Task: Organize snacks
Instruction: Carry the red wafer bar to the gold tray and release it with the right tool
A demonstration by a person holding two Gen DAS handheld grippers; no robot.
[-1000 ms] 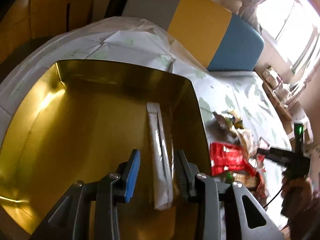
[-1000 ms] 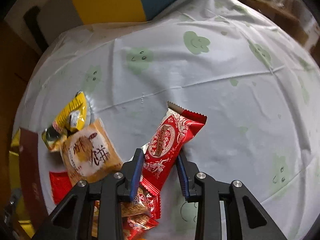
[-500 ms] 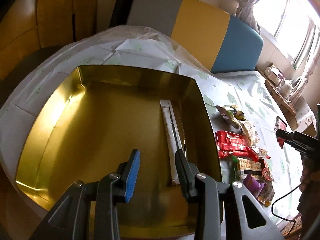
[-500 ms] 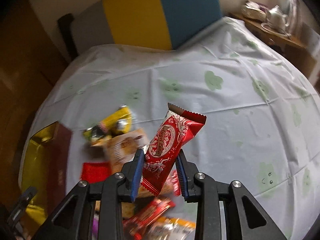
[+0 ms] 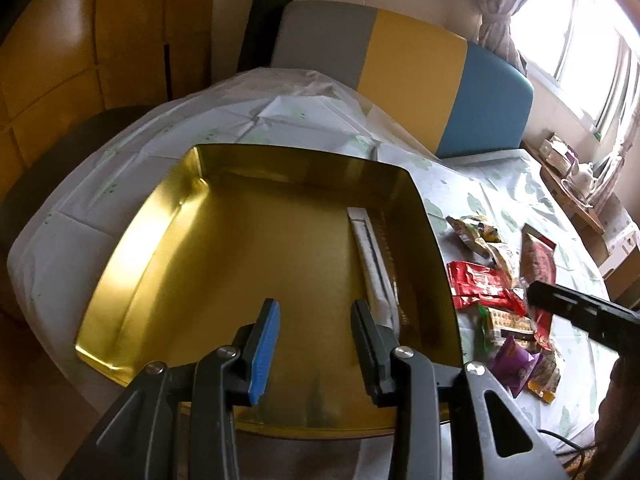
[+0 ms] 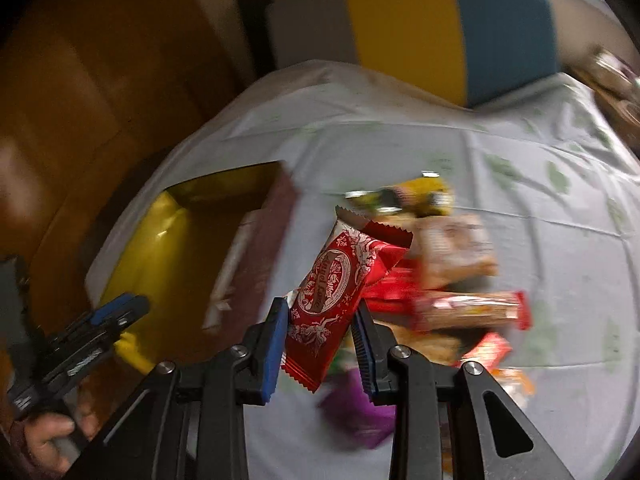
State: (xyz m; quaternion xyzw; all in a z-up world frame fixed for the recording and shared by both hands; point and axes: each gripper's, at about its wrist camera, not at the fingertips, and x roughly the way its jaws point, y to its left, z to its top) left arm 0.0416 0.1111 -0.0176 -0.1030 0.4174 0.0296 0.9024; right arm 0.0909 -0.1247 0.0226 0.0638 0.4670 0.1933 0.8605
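A gold tray sits on the cloth-covered table, with a long white stick packet lying along its right side. My left gripper is open and empty above the tray's near edge. My right gripper is shut on a red patterned snack packet and holds it in the air above the pile, to the right of the tray. In the left wrist view the red packet hangs at the right gripper's tip. A pile of loose snacks lies right of the tray.
The pile holds red bars, a tan biscuit pack, a yellow packet and a purple packet. A grey, yellow and blue bench back stands behind the table. A side shelf with a teapot is far right.
My left gripper has drawn back and up from the white stick packet, which now lies in the tray. My right gripper has lifted the red packet and swung left toward the tray.
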